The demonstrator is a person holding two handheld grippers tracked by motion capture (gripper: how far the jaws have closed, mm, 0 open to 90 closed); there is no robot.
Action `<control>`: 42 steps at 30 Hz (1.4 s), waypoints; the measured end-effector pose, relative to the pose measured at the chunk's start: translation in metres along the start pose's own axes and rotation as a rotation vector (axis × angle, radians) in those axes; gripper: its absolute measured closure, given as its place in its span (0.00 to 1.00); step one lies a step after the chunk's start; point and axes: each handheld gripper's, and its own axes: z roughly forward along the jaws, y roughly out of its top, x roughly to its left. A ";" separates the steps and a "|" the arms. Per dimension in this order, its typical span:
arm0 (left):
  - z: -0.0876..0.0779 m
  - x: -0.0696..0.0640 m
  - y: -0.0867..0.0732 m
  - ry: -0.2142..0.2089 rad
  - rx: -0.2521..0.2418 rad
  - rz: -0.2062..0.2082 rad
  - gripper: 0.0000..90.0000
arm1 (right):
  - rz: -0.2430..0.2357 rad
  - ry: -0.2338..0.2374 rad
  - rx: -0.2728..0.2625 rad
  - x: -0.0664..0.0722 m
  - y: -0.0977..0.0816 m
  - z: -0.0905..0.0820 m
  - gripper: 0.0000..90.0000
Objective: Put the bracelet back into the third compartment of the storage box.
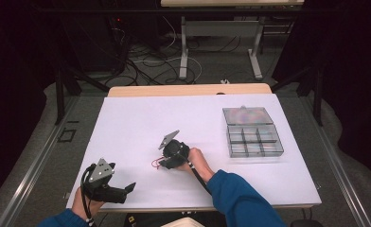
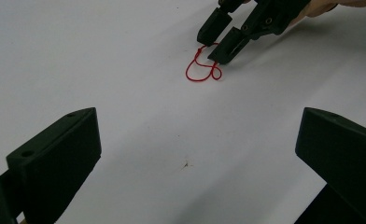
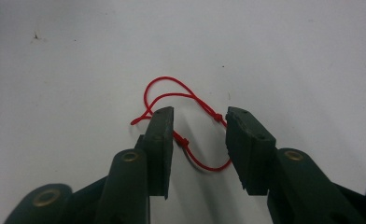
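White table, right tongs part-open astride red string

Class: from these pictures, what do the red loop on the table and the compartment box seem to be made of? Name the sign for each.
Red loop: thin cord or thread, apparently fibre; it lies limp in curves with small knots. Compartment box: likely clear plastic; the dividers show through it and the lid has a sheen.

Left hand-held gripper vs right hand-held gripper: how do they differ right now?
The left hand-held gripper sits near the table's front edge, jaws wide apart over bare surface. The right hand-held gripper is mid-table, jaws narrower, straddling the red string. Neither grips anything; both are black and open.
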 end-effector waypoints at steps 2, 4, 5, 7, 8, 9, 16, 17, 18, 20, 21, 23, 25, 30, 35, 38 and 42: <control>0.001 0.000 0.000 0.002 -0.007 -0.001 0.00 | 0.002 0.004 -0.001 0.001 0.000 0.001 0.75; 0.000 0.000 0.000 0.001 0.001 0.000 0.00 | 0.000 0.009 -0.002 0.001 0.000 0.001 0.78; 0.000 0.000 0.000 0.003 0.000 0.001 0.00 | 0.000 0.009 -0.002 0.001 0.000 0.001 0.78; 0.000 0.000 0.000 0.001 0.001 -0.001 0.00 | 0.012 0.011 -0.001 0.000 0.000 0.000 0.86; 0.000 0.000 0.000 0.002 -0.001 0.001 0.00 | 0.012 0.011 -0.001 0.000 0.000 0.000 0.86; 0.000 0.000 0.000 0.002 -0.001 0.000 0.00 | 0.011 0.010 -0.005 0.000 0.000 0.001 0.90; 0.000 0.000 0.000 0.000 0.000 0.000 0.00 | 0.031 0.015 -0.003 -0.001 -0.001 0.000 0.97; 0.000 0.000 0.000 0.000 0.000 0.001 0.00 | 0.028 0.013 -0.006 -0.001 -0.001 0.000 0.97; 0.000 0.000 0.000 0.003 0.002 0.000 0.00 | 0.028 0.013 -0.006 -0.001 -0.001 0.000 0.97; 0.000 0.000 0.000 0.000 0.000 0.002 0.00 | 0.026 0.008 0.000 0.001 -0.001 0.000 0.98; 0.000 0.000 0.000 0.002 -0.001 0.000 0.00 | 0.022 0.008 -0.001 0.001 -0.001 -0.001 0.98; 0.000 0.000 0.000 0.002 -0.001 0.002 0.00 | 0.014 0.006 -0.010 0.000 -0.001 -0.002 1.00; 0.000 0.000 0.000 0.002 -0.002 0.002 0.00 | 0.027 0.004 -0.016 0.001 0.000 -0.005 1.00; 0.000 -0.001 0.000 0.002 -0.009 0.000 0.00 | 0.021 -0.003 -0.029 0.000 -0.001 -0.009 1.00; 0.000 -0.001 0.000 0.002 -0.007 0.000 0.00 | 0.010 -0.008 -0.037 0.000 -0.001 -0.014 1.00; 0.001 -0.001 0.000 0.011 -0.019 0.000 0.00 | 0.020 -0.012 -0.040 0.000 -0.001 -0.017 1.00; 0.000 -0.001 0.000 0.001 -0.007 0.002 0.00 | 0.017 -0.014 -0.048 0.001 -0.001 -0.022 1.00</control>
